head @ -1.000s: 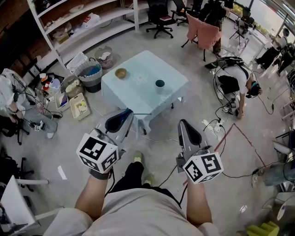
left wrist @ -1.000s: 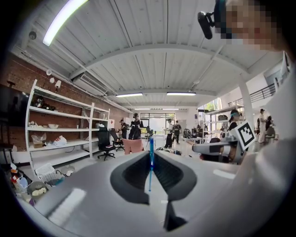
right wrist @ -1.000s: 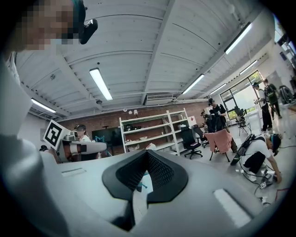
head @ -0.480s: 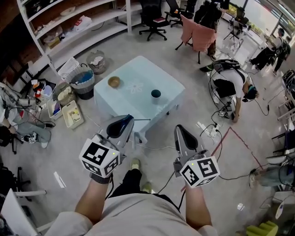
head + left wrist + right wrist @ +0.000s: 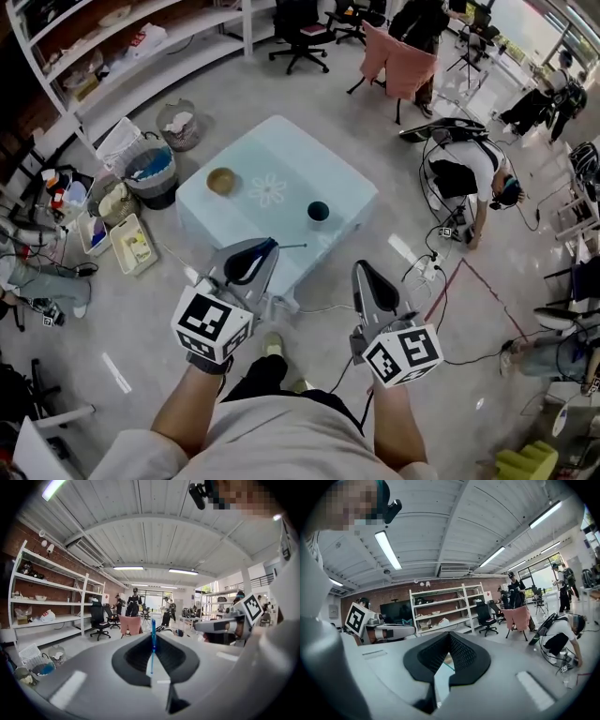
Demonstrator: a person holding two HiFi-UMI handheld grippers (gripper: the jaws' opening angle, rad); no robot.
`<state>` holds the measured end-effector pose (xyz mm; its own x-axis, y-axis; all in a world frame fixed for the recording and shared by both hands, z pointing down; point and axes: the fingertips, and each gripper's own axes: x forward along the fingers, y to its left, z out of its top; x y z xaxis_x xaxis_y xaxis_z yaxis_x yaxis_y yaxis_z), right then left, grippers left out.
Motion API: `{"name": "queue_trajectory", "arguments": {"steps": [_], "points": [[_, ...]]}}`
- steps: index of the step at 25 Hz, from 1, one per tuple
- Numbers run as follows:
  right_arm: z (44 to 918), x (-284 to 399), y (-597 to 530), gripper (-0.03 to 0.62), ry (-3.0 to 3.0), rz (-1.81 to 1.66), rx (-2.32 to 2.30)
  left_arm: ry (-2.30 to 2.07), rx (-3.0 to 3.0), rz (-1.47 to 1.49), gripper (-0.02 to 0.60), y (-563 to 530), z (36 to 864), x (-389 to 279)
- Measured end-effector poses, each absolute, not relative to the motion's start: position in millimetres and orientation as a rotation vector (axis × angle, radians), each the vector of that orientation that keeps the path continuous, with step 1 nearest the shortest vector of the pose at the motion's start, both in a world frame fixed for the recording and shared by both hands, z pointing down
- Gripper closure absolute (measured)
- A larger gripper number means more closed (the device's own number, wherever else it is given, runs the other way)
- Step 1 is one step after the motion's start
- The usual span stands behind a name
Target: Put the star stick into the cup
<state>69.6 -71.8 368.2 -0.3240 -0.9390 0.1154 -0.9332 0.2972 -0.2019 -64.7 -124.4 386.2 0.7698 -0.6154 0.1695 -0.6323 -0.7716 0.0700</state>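
The left gripper (image 5: 263,251) clamped the thin blue star stick (image 5: 153,639) along its shaft; it seemed light, stiff, slippery; the right gripper (image 5: 362,269) sat closed, empty

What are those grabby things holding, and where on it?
The left gripper pinches the thin blue star stick near one end, and the rest pokes out past the tips. The right gripper holds nothing.
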Motion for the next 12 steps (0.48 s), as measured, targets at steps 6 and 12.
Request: {"name": "queue_trajectory", "arguments": {"steps": [6,12], "points": [[384,65,-109,0.583,2.492,-0.385,-1.878,-0.929,2.869,0.231,0.560,-169,404,-55],[389,78,-134,0.583,2.463,-0.392,-1.919,-0.886,2.877,0.258,0.560,-198,420,-35]]}}
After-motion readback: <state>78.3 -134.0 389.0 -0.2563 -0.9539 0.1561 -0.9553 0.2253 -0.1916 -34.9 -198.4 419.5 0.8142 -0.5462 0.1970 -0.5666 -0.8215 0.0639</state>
